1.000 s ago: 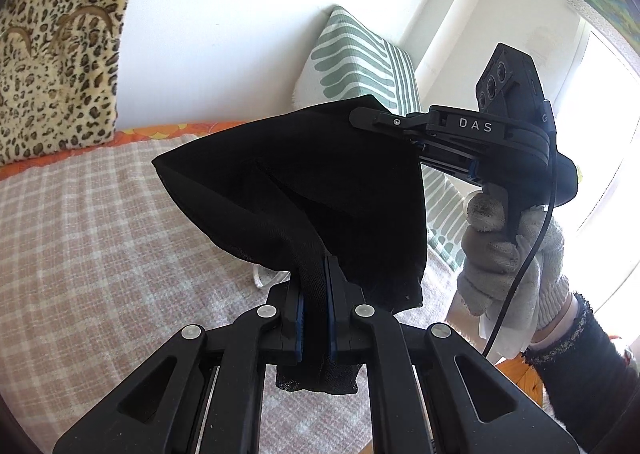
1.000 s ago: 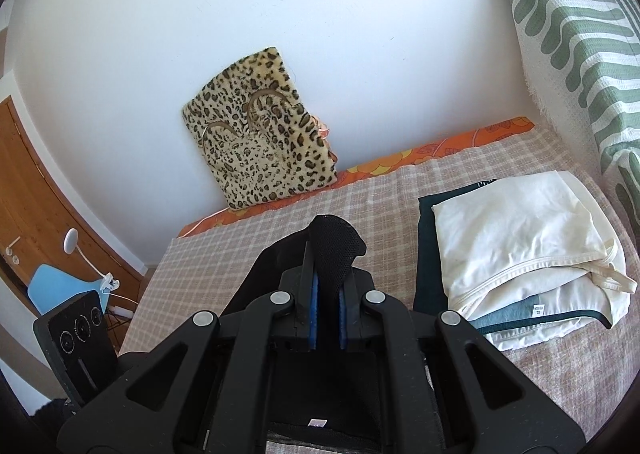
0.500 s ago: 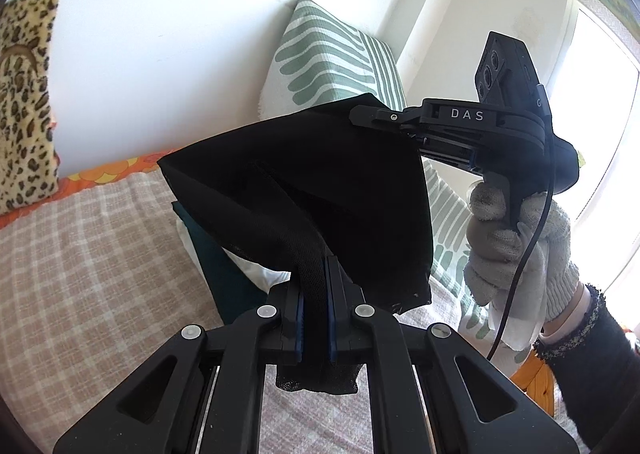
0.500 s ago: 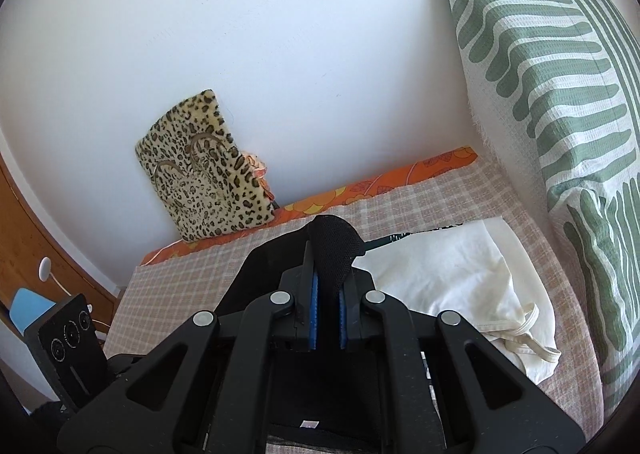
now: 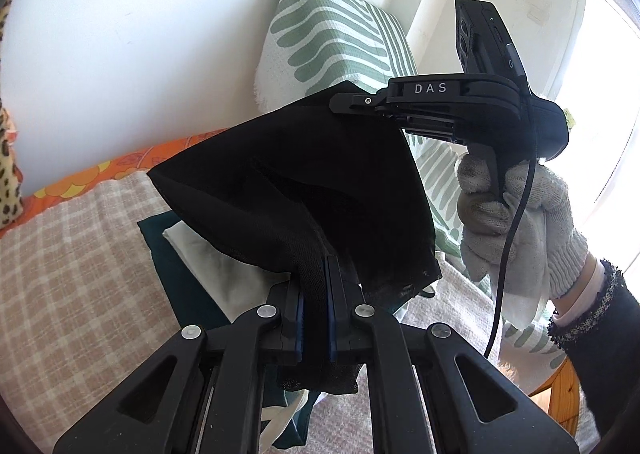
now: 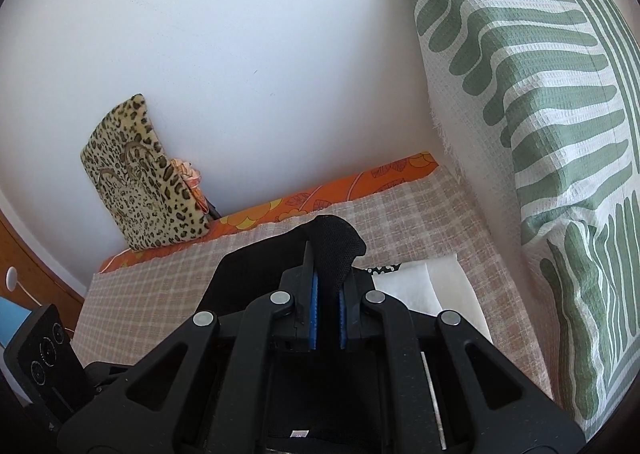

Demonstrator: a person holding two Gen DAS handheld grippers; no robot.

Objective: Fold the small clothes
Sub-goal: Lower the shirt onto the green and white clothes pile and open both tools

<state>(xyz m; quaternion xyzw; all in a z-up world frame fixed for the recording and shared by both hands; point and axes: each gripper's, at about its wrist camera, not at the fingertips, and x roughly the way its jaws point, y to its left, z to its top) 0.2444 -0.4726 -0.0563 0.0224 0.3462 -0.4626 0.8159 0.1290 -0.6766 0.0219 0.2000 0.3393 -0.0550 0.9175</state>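
While you hold the black garment up in the air above the bed, both of your grippers are clamped on it. Your left gripper has its 2 blue-padded fingers pressed narrow against a mesh band of the cloth, which bunches down between them. Your right gripper pinches another mesh edge of the same garment, and a tab of that mesh sticks up past the fingertips. From the left wrist view, your right gripper grips the top corner of the fabric, and your right hand in a grey knit glove wraps the handle. The garment hangs spread between the 2 grips, sagging in a loose fold. Below it, on the checked bedspread, lies a cream folded garment stacked on a dark teal one. A green-striped pillow leans against the wall, and a leopard-print cushion stands further along the bed.
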